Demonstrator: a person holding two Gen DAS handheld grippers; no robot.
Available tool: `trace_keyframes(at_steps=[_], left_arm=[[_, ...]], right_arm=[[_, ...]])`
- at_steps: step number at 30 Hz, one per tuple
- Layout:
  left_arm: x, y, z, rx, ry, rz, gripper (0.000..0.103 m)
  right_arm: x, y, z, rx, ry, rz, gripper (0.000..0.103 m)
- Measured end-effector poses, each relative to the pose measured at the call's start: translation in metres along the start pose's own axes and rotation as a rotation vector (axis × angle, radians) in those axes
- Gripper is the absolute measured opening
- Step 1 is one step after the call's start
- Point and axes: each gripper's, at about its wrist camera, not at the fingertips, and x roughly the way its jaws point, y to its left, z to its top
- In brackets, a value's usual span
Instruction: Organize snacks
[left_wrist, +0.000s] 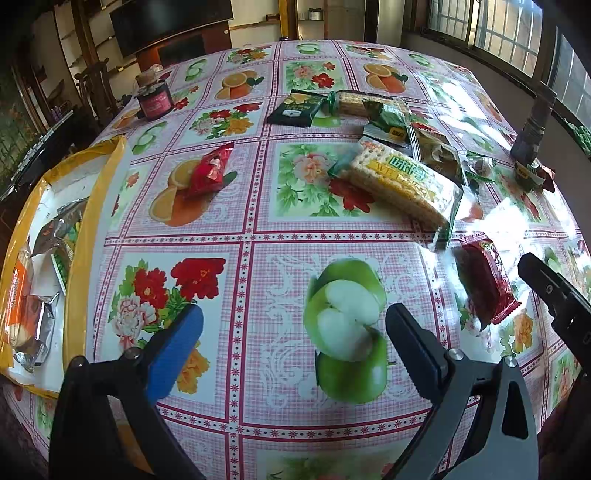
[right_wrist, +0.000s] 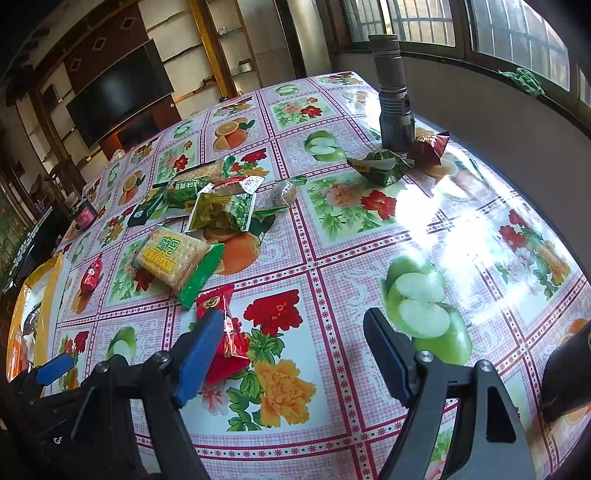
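Snacks lie scattered on a fruit-and-flower tablecloth (left_wrist: 258, 236). My left gripper (left_wrist: 295, 310) hangs open over a printed green apple, with nothing between its fingers. My right gripper (right_wrist: 293, 317) is open too; its blue finger (right_wrist: 199, 354) overlaps a red snack pack (right_wrist: 236, 343), which mostly lies under that finger and is not gripped. In the left wrist view the same red pack (left_wrist: 487, 280) sits just left of the right gripper (left_wrist: 554, 291). A yellow cracker pack (left_wrist: 402, 181) (right_wrist: 170, 258) lies further back. A yellow-rimmed bag (left_wrist: 92, 221) (right_wrist: 37, 306) at the left edge holds several snacks.
A red candy (left_wrist: 208, 171) lies near the bag. Green and dark packs (left_wrist: 297, 107) (right_wrist: 221, 210) are piled mid-table. A flashlight (right_wrist: 393, 96) stands at the far right beside a green pack (right_wrist: 380, 166). A small jar (left_wrist: 153, 99) stands at the far left.
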Motion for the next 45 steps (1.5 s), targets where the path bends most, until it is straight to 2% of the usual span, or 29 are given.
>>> trace_keyframes(at_steps=[45], left_arm=[[-0.0023,0.0004,0.0012,0.0,-0.016,0.011,0.099]], right_arm=[[0.0003,-0.003,0.0,0.006,0.001,0.001,0.079]])
